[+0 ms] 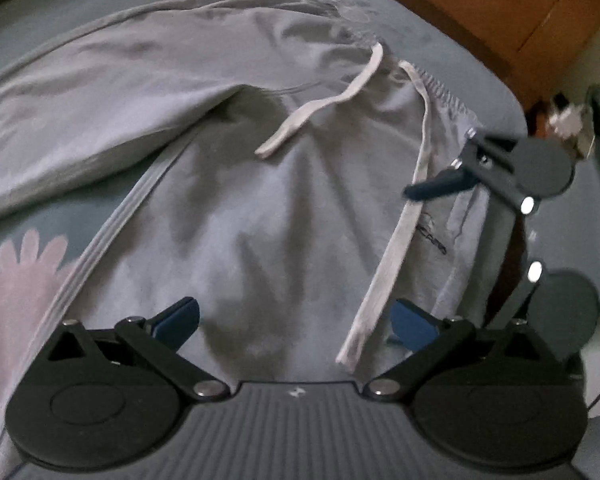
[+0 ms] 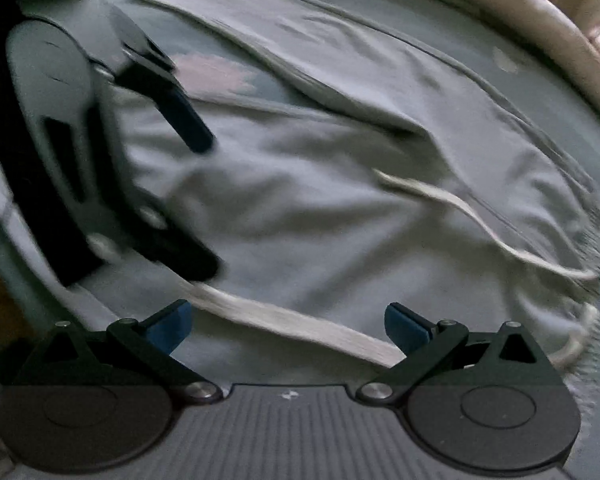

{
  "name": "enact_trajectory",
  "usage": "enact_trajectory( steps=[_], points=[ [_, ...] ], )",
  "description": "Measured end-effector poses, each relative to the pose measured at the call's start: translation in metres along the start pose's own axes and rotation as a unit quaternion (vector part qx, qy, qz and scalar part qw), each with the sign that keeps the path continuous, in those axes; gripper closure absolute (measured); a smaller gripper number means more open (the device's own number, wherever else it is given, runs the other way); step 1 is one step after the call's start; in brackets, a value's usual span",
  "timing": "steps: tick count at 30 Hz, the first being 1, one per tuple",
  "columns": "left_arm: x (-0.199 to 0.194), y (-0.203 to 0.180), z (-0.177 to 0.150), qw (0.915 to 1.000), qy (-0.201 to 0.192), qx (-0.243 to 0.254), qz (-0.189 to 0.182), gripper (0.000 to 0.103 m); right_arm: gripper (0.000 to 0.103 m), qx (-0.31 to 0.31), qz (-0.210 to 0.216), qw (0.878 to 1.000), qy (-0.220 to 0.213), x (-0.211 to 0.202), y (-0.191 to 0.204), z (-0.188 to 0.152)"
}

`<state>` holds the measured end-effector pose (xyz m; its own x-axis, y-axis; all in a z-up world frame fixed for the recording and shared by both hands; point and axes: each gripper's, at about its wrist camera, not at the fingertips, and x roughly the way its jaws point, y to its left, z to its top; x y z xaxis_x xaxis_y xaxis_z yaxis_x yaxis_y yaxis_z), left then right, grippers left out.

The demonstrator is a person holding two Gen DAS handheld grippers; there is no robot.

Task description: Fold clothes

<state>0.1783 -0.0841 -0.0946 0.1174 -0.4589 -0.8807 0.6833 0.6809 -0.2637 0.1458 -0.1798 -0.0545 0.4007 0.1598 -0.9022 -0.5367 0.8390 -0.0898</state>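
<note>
- Nearest the lens in the left wrist view sat the left tongs (image 1: 296, 322), spread wide, blue pads well apart and pinching nothing, hovering just over the grey cloth.
- Same story in the right wrist view: the right tongs (image 2: 288, 322) were spread open with nothing between the pads, low over the fabric, a white band of cord running beneath them.
- Biggest thing out there was the bed (image 1: 40, 216), covered in a grey-blue sheet printed with pale pink flowers.
- Spread across that bed lay the grey trousers (image 1: 228, 208), the task's garment, waistband toward the far right edge of the bed and the legs running off to the left.
- One trouser leg (image 1: 112, 92) was bunched and lay across the upper part of the view; the other ran down toward the camera, with a ribbed side stripe along its left edge.
- Beyond the bed stood a piece of orange-brown wooden furniture (image 1: 500, 4), at the top right.
- The gathered waistband (image 1: 440, 84) was crumpled, touching the sheet.
- The white drawstring (image 1: 400, 240) came out of the waistband in two tails: the long one ran down to just beside the left tongs' right pad, the short one lay curled on the crotch area.
- A small dark logo (image 1: 430, 236) showed on the fabric just right of the long tail; its lettering was too blurred to read.
</note>
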Motion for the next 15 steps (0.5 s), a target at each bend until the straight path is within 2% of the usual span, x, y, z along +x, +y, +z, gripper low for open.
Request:
enact_trajectory(
  steps=[4, 7, 10, 15],
  points=[
    [0.019, 0.002, 0.003, 0.9997, 0.022, -0.012, 0.001, 0.002, 0.0, 0.022, -0.028, 0.999, 0.016, 0.01, -0.031, -0.015],
    [0.019, 0.0, -0.001, 0.9993, 0.034, 0.011, 0.011, 0.002, 0.0, 0.067, -0.019, 0.997, 0.043, 0.01, -0.053, -0.041],
    [0.019, -0.002, 0.004, 0.9974, 0.064, 0.018, 0.028, 0.002, 0.0, 0.147, 0.017, 0.988, 0.041, 0.012, -0.077, -0.055],
    [0.028, -0.002, 0.016, 0.9941, 0.099, 0.012, 0.043, 0.001, 0.0, 0.138, 0.017, 0.989, 0.039, 0.01, -0.076, -0.059]
  ],
)
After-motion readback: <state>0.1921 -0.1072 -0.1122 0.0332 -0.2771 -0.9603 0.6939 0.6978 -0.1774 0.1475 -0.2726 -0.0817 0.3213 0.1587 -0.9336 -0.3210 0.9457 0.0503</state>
